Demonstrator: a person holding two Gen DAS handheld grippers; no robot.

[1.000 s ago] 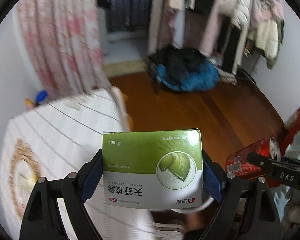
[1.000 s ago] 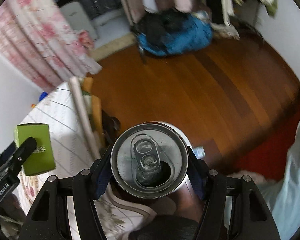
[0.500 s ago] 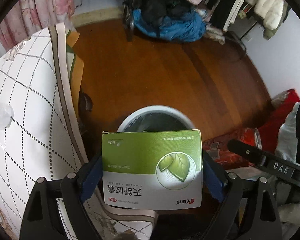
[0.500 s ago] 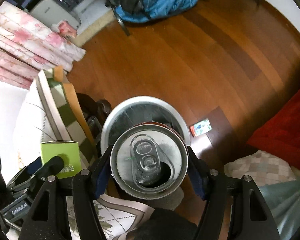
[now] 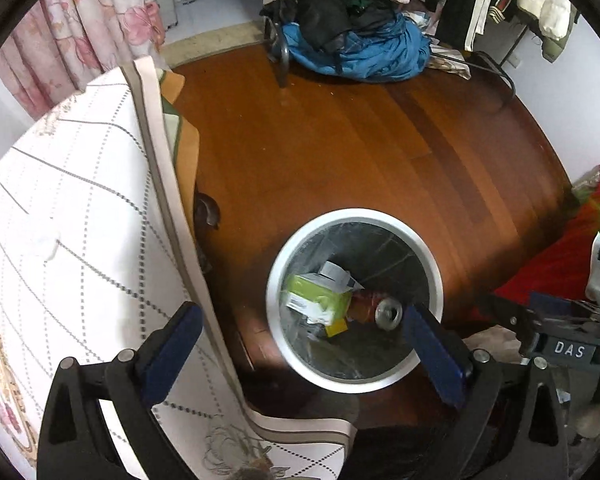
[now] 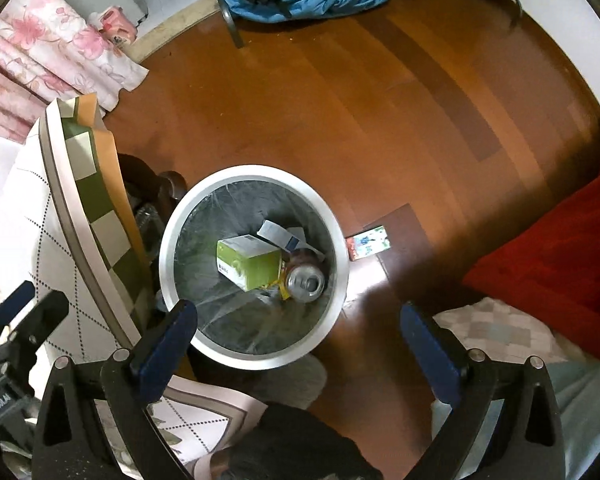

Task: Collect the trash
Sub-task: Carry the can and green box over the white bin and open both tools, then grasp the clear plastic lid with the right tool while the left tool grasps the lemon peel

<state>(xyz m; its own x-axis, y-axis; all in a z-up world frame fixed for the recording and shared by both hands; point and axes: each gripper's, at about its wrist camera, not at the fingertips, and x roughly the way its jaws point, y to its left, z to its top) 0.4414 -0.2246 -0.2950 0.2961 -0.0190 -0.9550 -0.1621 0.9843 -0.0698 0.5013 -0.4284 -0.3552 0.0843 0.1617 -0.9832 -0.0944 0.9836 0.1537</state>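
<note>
In the left wrist view, the left gripper [image 5: 300, 340] was seen with its 2 blue pads spread wide apart and nothing between them. Below it, a white-rimmed trash bin [image 5: 428, 256] stood on the wooden floor [image 5: 340, 152], just beside the draped tablecloth [image 5: 80, 220]. Inside the bin a green box [image 5: 314, 298] lay tilted, touching a red can [image 5: 380, 308] on its side, with a white paper scrap [image 5: 334, 270] behind them. The right gripper [image 5: 512, 316] was visible at the right edge.

In the right wrist view, the right gripper [image 6: 298, 328] was likewise held wide apart and empty above the bin [image 6: 336, 224]. The green box [image 6: 250, 264] and the can [image 6: 305, 280] were seen resting together at the bottom. A small card [image 6: 368, 242] lay on the floor [image 6: 380, 100] just beside the bin's rim.
</note>
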